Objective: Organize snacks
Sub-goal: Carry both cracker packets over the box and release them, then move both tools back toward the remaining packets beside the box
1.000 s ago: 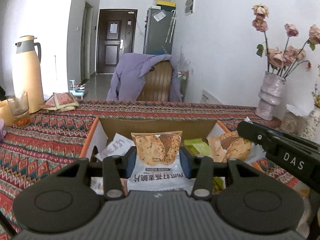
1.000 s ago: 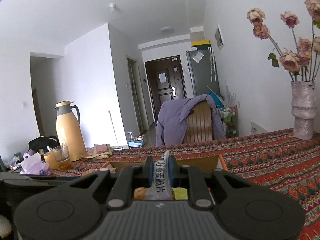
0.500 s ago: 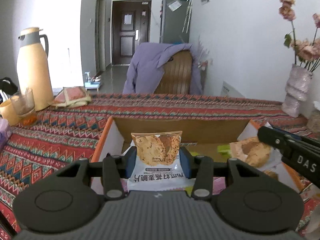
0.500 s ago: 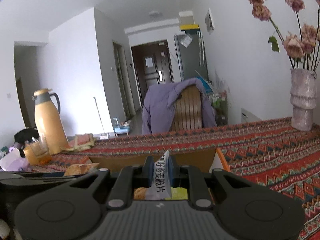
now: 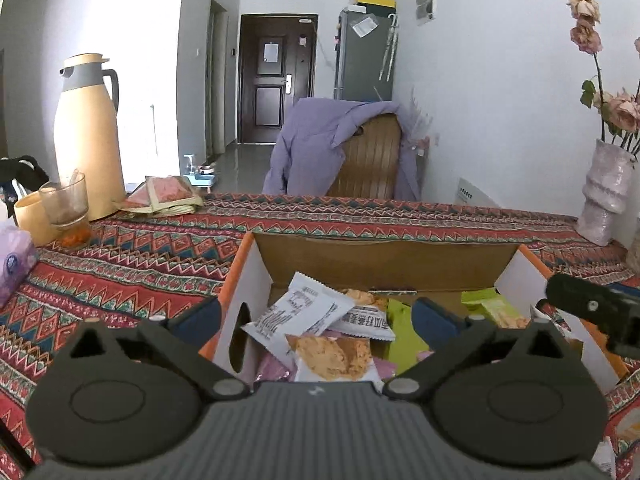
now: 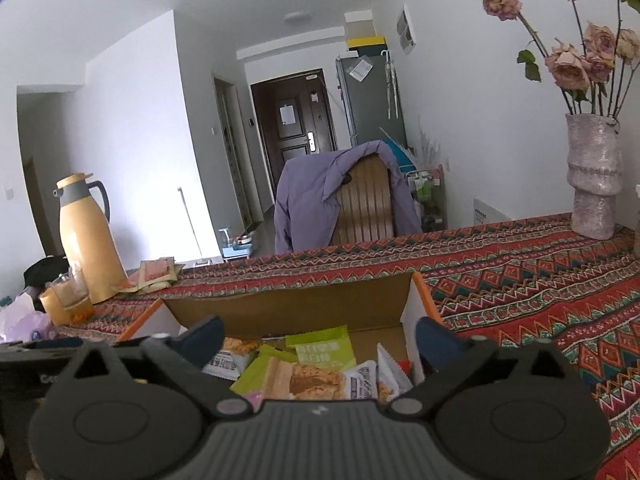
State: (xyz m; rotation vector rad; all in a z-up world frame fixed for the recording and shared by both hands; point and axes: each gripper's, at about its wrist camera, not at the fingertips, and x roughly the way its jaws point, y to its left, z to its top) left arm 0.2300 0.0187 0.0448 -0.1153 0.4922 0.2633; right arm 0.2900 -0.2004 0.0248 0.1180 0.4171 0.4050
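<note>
Left claw: my left gripper (image 5: 318, 316) tips downward over the open cardboard box with orange rim (image 5: 384, 258), jaws opening, nothing between them.
Right claw: my right gripper (image 6: 320, 340) tilts down likewise, jaws opening, holding nothing.
Snacks: crinkly white foil cracker packets (image 5: 334, 358) and glossy green packets (image 6: 322, 346) lie heaped inside the box.
Surface: red zigzag-patterned woven tablecloth (image 5: 132, 256) under the box.

Brown corrugated cardboard box (image 5: 380, 264) – matt; glossy plastic snack packets (image 5: 332, 356) inside; woven patterned tablecloth (image 5: 132, 256) at nine o'clock.
</note>
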